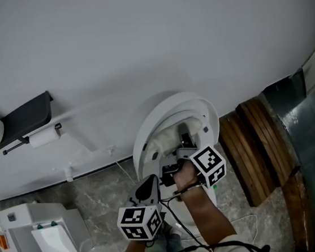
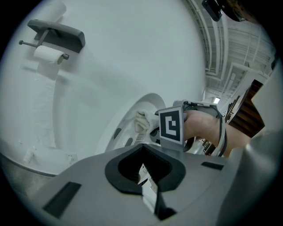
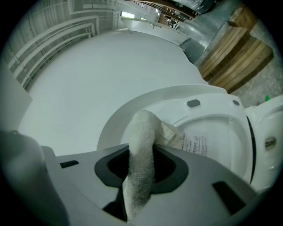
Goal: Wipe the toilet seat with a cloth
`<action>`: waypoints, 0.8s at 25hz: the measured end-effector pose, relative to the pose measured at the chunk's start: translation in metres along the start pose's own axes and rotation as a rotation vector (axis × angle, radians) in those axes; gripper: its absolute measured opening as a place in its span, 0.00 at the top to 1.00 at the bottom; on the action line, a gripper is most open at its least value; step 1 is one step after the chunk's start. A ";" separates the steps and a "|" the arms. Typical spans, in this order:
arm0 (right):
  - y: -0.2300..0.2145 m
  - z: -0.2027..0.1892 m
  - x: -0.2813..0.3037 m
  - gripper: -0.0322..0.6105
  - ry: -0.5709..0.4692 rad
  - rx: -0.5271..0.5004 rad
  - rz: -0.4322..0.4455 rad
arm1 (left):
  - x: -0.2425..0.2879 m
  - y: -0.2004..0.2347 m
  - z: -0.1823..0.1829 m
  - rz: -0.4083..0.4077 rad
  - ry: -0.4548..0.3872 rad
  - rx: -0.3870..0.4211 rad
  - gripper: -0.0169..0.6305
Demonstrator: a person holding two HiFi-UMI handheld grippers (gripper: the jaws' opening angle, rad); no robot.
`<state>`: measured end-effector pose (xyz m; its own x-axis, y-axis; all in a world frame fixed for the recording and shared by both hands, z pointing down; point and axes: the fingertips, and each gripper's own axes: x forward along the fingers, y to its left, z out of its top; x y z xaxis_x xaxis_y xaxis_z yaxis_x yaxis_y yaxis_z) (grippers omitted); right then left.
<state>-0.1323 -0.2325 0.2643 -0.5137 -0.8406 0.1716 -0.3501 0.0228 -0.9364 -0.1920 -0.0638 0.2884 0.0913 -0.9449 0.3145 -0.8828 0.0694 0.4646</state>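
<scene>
The white toilet (image 1: 171,121) stands against the wall with its seat and lid raised. My right gripper (image 3: 139,178) is shut on a white terry cloth (image 3: 142,145), whose folded end presses against the raised seat (image 3: 221,132) near its left rim. In the head view the right gripper (image 1: 172,162) reaches into the raised seat, with the cloth (image 1: 152,151) at its tip. My left gripper (image 1: 151,182) hovers just below and left of it, shut and empty. From the left gripper (image 2: 143,172) view I see the cloth (image 2: 141,121) and the right gripper's marker cube (image 2: 170,125).
A dark toilet-paper holder (image 1: 26,118) with a roll (image 1: 44,137) hangs on the wall at left. A second white fixture (image 1: 43,236) sits on the stone floor at lower left. Wooden planks (image 1: 257,150) lean at right. Cables (image 1: 184,227) trail by the person's forearm.
</scene>
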 end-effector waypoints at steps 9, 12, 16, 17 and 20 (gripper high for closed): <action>-0.006 0.029 0.010 0.79 -0.021 0.020 0.014 | 0.017 -0.014 -0.002 -0.020 0.017 0.007 0.98; -0.013 0.040 0.011 0.79 -0.032 0.027 0.010 | 0.022 -0.017 -0.004 -0.025 0.023 0.009 0.98; -0.027 0.057 0.013 0.79 -0.046 0.024 -0.018 | 0.027 -0.023 -0.010 -0.026 0.034 0.008 0.98; -0.030 0.060 0.013 0.79 -0.048 0.018 -0.025 | 0.028 -0.024 -0.011 -0.026 0.037 0.007 0.98; -0.035 0.065 0.015 0.79 -0.043 0.003 -0.034 | 0.030 -0.027 -0.014 -0.028 0.042 0.007 0.98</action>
<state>-0.0769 -0.2811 0.2795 -0.4674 -0.8634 0.1898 -0.3643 -0.0075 -0.9313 -0.1593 -0.0894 0.2971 0.1348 -0.9322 0.3360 -0.8828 0.0410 0.4680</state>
